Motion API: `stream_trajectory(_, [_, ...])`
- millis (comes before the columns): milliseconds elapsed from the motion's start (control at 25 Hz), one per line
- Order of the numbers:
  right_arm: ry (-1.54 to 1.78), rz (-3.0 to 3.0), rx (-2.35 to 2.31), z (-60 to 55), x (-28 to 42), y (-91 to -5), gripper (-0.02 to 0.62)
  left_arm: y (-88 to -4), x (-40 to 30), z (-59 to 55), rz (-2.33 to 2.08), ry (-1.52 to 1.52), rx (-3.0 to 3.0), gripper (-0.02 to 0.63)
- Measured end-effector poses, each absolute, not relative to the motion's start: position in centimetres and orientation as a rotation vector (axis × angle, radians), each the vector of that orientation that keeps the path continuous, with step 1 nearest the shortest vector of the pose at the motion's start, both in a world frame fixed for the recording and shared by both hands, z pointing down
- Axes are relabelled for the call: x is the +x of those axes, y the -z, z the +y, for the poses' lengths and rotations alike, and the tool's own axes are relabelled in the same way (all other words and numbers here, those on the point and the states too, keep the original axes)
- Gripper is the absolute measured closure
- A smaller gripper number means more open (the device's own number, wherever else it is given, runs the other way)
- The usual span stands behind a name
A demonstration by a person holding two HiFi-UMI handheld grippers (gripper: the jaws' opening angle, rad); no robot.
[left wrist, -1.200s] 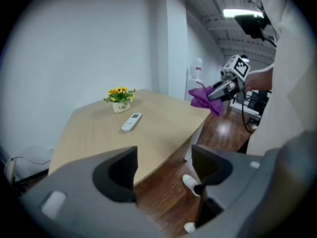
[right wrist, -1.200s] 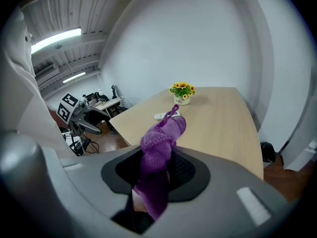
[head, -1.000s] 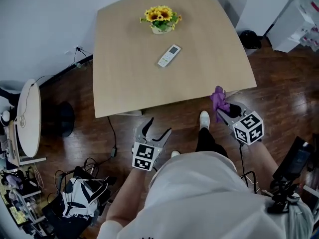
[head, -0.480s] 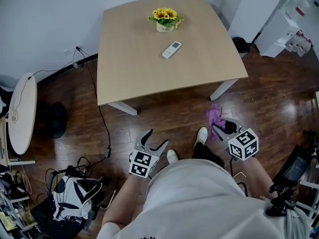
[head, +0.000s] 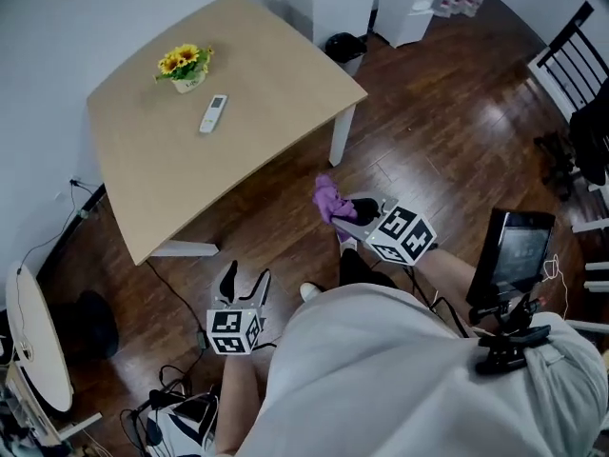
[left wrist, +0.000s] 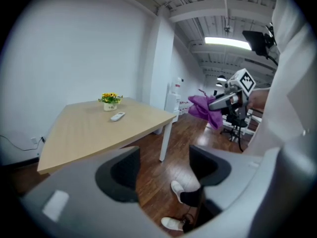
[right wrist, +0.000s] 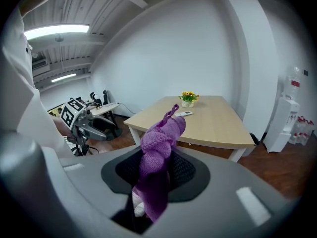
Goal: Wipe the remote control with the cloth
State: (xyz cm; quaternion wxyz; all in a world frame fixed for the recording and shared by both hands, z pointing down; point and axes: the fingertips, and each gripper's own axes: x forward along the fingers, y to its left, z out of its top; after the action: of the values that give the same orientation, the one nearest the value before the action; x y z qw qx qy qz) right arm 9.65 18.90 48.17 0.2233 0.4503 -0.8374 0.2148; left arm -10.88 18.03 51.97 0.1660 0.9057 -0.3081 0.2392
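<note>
wooden table [head: 271, 84] | sunflower pot [head: 186, 68] on it | black bin [head: 340, 48] beside table

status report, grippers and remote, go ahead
Left gripper open, empty. Right gripper shut on purple cloth. Remote on table by flower pot, untouched. Nothing blocking it.

Remote [head: 213, 113]: too small in every view for its buttons to be told.
Cloth [right wrist: 157, 152]: lower end was hidden down between the right gripper's [right wrist: 156, 171] jaws.
Chair [head: 574, 50]: was cut off by the head view's right edge.
Round table [head: 38, 350]: was cut off at the left edge.
Bag [head: 179, 425]: was cut off at the bottom edge.
Shoe [head: 310, 291]: was half hidden by the person's shirt [head: 400, 379].
</note>
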Motion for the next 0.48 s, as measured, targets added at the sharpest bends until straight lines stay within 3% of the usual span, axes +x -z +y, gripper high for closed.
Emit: stream_trajectory(480, [-0.587,-2.308,1.28,20.7,10.7,-47.0,0.471,-51.5,-8.8,19.5,-0.812,-0.704,2.608,0.275])
